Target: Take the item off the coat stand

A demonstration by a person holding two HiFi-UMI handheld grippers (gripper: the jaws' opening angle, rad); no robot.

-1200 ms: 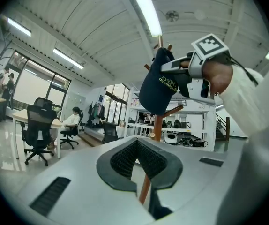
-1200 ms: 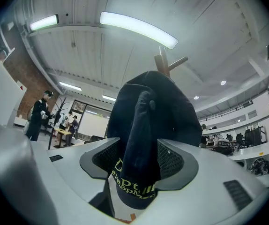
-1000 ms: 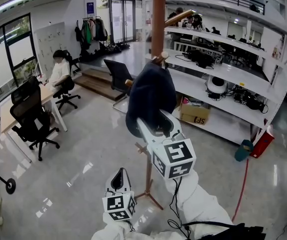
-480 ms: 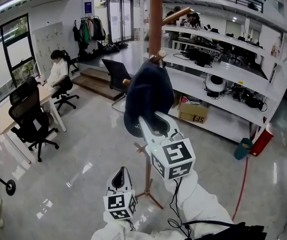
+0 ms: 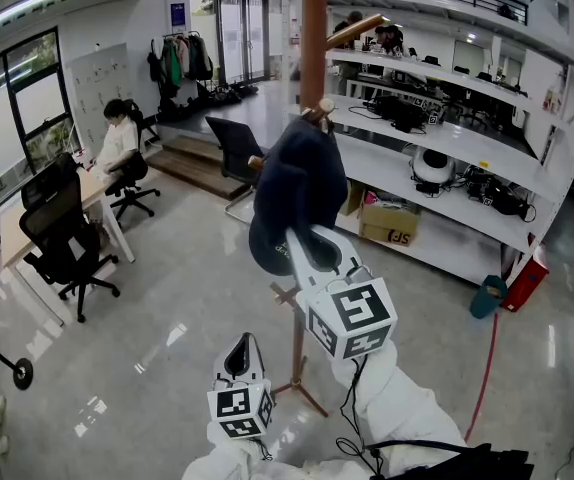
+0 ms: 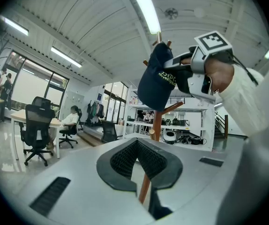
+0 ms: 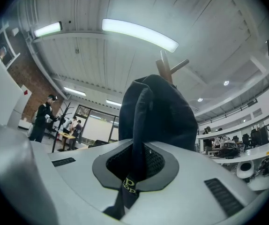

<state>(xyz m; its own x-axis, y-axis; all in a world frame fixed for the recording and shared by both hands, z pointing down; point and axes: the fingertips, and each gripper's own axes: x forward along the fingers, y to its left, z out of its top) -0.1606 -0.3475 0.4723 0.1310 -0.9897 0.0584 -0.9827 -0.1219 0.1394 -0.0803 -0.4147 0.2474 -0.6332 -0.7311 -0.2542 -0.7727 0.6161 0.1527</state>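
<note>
A dark navy cap (image 5: 302,183) hangs on a peg of the wooden coat stand (image 5: 314,28), straight ahead of me. My right gripper (image 5: 312,253) reaches up to the cap's lower edge, and its jaws are pressed shut on the fabric. In the right gripper view the cap (image 7: 158,111) fills the space above the jaws, its edge pinched in the right gripper (image 7: 134,172). Above the cap a peg (image 7: 169,69) sticks out. My left gripper (image 5: 239,353) hangs low near the stand's base, shut and holding nothing. Its view looks up at the cap (image 6: 158,78).
Black office chairs (image 5: 62,243) and a desk with a seated person (image 5: 117,143) are at the left. White shelving (image 5: 447,148) with gear and a cardboard box (image 5: 387,228) runs along the right. The stand's feet (image 5: 302,393) spread on the glossy floor beside my left gripper.
The right gripper's jaws have closed onto the cap's lower edge. The cap and both grippers have hardly shifted.
</note>
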